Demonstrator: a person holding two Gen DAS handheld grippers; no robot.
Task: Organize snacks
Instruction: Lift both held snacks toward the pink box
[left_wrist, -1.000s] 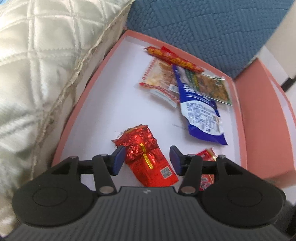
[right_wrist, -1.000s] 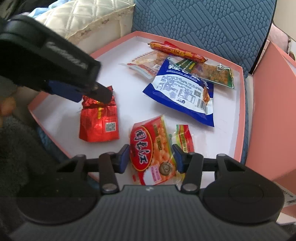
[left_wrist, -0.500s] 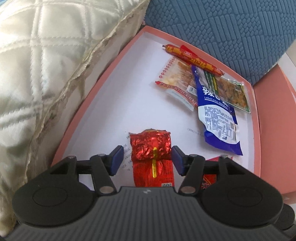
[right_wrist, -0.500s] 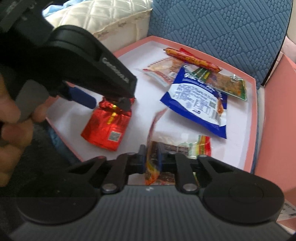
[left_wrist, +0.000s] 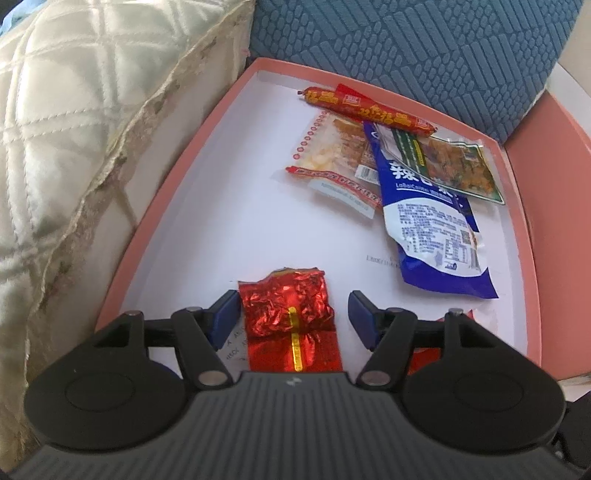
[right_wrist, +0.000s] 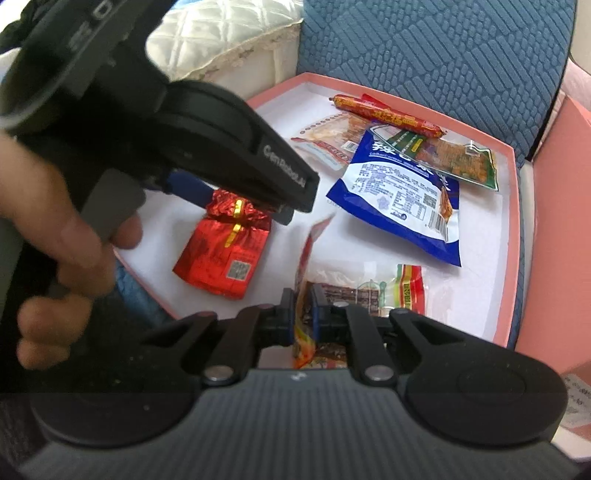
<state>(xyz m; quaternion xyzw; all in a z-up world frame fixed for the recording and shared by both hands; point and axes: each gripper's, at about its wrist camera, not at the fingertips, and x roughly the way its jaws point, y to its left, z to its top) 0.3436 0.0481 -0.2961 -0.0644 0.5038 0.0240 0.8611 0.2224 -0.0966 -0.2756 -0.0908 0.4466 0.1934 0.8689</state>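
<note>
A pink-rimmed white tray (left_wrist: 192, 147) holds several snacks. My left gripper (left_wrist: 290, 314) is open, its jaws on either side of a red foil packet (left_wrist: 291, 317), which also shows in the right wrist view (right_wrist: 225, 251). My right gripper (right_wrist: 303, 310) is shut on the red and yellow snack packet (right_wrist: 306, 254), which stands on edge between the jaws. Further back lie a blue pouch (left_wrist: 432, 229) (right_wrist: 402, 195), a red sausage stick (left_wrist: 369, 107) (right_wrist: 388, 116), a clear packet with red print (left_wrist: 340, 166) and a green-edged packet (left_wrist: 450, 166).
A quilted cream cushion (left_wrist: 74, 129) lies left of the tray. A blue textured cushion (left_wrist: 406, 48) stands behind it. A pink box (left_wrist: 554, 221) stands to the right. A small packet with a red and green end (right_wrist: 391, 291) lies beside my right gripper.
My right gripper closed on the red and yellow packet and tipped it on edge. My left gripper stayed open and lined up straight over the red foil packet.
</note>
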